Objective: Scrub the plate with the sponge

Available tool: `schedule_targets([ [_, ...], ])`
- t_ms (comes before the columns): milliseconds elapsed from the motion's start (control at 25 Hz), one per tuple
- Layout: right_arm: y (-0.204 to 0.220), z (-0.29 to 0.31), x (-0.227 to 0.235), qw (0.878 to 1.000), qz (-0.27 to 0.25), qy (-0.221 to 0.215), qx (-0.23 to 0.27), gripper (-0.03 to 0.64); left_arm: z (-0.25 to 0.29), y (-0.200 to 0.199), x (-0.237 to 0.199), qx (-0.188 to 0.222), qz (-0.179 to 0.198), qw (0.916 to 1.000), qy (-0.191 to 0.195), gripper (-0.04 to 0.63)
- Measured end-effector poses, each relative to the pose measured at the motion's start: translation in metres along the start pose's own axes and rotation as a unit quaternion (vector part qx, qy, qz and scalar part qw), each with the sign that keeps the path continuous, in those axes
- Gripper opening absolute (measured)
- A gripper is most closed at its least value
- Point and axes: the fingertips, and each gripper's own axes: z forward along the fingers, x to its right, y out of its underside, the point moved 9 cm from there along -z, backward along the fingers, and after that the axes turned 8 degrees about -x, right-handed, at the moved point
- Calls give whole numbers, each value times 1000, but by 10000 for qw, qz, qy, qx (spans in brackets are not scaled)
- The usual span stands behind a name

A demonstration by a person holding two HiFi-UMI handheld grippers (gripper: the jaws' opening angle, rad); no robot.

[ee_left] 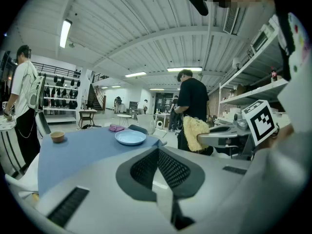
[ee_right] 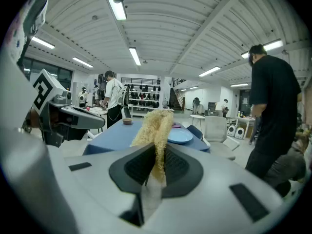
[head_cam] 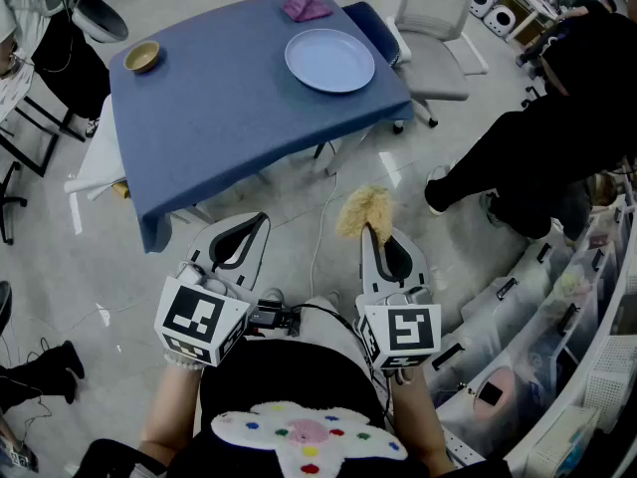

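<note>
The left gripper (head_cam: pixel 259 221) is shut tight and holds nothing. Far off, a round, pale blue plate (head_cam: pixel 329 60) lies flat on the right side of the blue table (head_cam: pixel 219 118). The right gripper (head_cam: pixel 369 235) pinches a fluffy yellow sponge (head_cam: pixel 362 209), near the person and well apart from the plate.

I see the plate (head_cam: pixel 329 60) lying flat and right way up on the table (head_cam: pixel 229 108), toward its far right corner. It's round, shallow and pale blue, with a plain raised rim. The sponge (head_cam: pixel 364 210) is a shaggy yellow pad of coarse fibres, stood on edge and pinched at its near end between the jaws of my right gripper (head_cam: pixel 370 232). Most of it sticks out past the tips. It hangs in the air over the floor, well apart from the plate.
</note>
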Motion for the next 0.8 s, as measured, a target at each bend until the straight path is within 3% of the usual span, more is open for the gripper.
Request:
schedule_targets([
  [720, -2, -3, -6, 9998, 191, 19, 43, 41, -6, 5, -7, -37, -162, 9998, -128, 12],
  [800, -2, -3, -6, 9998, 193, 42, 40, 41, -5, 4, -7, -42, -140, 9999, -46, 87],
])
